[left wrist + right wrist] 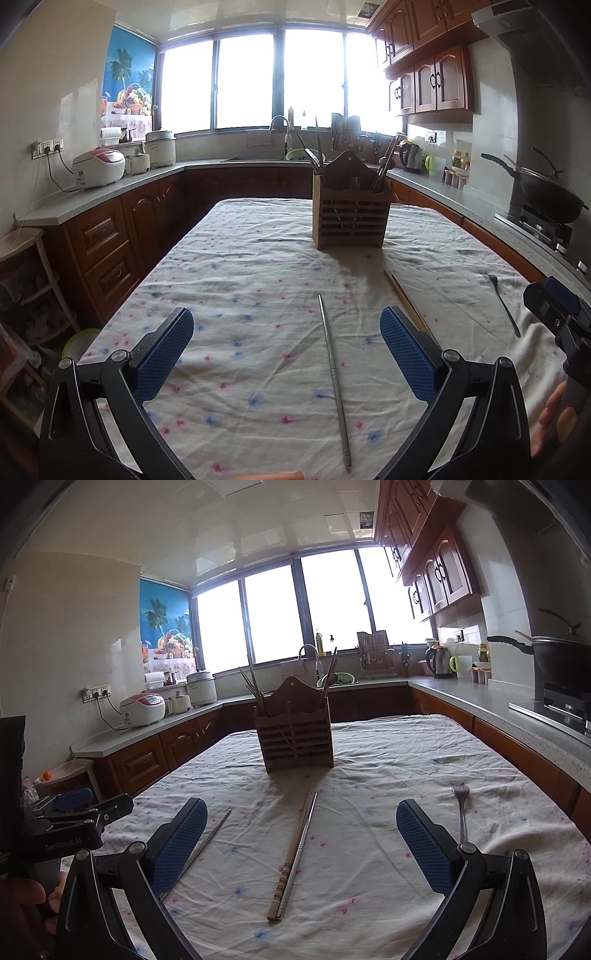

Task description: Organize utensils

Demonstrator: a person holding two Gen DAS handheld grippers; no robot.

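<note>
From the left wrist camera, the left gripper [286, 350] hovers over the cloth-covered counter [240, 258] with its jaws spread wide and holding nothing. A lone metal chopstick [334, 380] lies on the cloth between the blue pads. A wooden chopstick [406, 302] disappears behind the right-hand pad, so this view hides what lies beside it. A fork [502, 302] rests far to the right, near the right gripper [557, 314], which shows only at the frame edge. The wooden utensil holder [351, 210] stands upright further back, chopsticks poking out of it.

The right wrist camera shows the pair in full: the wooden chopstick [291, 856] and a second metal chopstick [301, 853] lie side by side, touching, between the right gripper's [301, 849] widely spread, empty jaws. The lone metal chopstick [207, 845] runs behind the left-hand pad, and the fork [461, 812] lies beside the right-hand pad.

Around them: bright windows [280, 613], a rice cooker [142, 709], a kettle [437, 661], and a black wok [546, 188].
</note>
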